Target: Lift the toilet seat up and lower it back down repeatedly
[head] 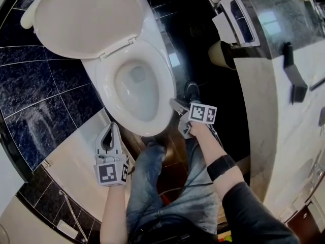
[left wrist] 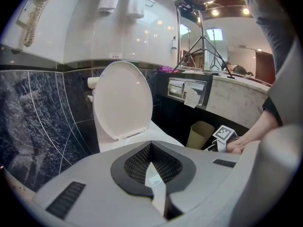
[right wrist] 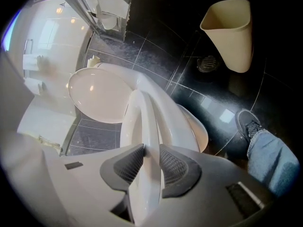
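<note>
- Dark marbled tiles (head: pixel 30 85) line the wall and floor of a bathroom, with a white toilet set against them.
- The right gripper (right wrist: pixel 152 160) pinches the front right rim of the toilet seat (right wrist: pixel 142 122), one pad pressed on each face of the thin white edge. Gripping far from the hinge probably gives the easiest swing.
- The left gripper (left wrist: pixel 151 169) has its jaws pressed together on nothing. It hangs beside the person's knee, short of the bowl, apparently idle and out of the seat's path.
- The seat sits low over the bowl; I cannot tell whether it has lifted clear.
- The lid (head: pixel 86 19) stands open behind it, leaving room for the seat to rise.
- A beige waste bin (right wrist: pixel 232 32) stands well apart on the floor.
- No writing is readable. Only the square-marker cube (head: pixel 203 113) shows a printed pattern.
</note>
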Demonstrator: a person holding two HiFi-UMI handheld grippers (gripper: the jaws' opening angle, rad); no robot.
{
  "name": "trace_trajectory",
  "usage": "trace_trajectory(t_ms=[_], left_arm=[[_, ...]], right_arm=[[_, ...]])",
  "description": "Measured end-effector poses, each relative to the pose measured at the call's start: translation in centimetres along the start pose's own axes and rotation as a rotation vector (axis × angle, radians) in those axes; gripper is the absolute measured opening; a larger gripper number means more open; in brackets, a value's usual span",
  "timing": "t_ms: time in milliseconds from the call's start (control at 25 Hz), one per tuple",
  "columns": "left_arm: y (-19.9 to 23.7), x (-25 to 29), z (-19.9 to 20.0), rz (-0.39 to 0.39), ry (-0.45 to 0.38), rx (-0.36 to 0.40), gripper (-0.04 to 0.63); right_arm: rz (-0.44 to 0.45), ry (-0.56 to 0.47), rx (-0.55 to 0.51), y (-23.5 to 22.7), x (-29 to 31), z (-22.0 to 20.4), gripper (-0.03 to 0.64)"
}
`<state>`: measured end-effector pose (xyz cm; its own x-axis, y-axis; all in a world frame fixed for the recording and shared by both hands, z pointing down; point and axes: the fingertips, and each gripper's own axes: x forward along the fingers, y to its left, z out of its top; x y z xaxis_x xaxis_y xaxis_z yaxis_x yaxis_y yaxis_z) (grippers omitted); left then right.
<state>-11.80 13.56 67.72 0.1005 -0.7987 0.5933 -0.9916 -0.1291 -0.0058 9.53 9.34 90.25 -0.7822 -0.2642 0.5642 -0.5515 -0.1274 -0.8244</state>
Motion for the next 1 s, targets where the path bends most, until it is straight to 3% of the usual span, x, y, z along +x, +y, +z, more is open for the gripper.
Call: trace_trajectory(t_ms=[560, 800, 1000], left_arm=[[0.0, -6.2, 4.1, 0.050, 0.030, -0.039, 0.000], [-1.2, -9.7, 3.6, 0.065, 0.107, -0.107, 0.000], [-3.7, -9.5, 0.5, 0.022, 0.196, -0.164, 0.000]], right_arm=[[0.072, 0.000, 0.081, 12.0, -5.2, 3.2, 0.120], [0.107, -0.006, 0.102, 17.0, -5.9, 6.2, 0.133], [0.122, 0.014, 0.073, 20.3, -5.7, 8.5, 0.144]])
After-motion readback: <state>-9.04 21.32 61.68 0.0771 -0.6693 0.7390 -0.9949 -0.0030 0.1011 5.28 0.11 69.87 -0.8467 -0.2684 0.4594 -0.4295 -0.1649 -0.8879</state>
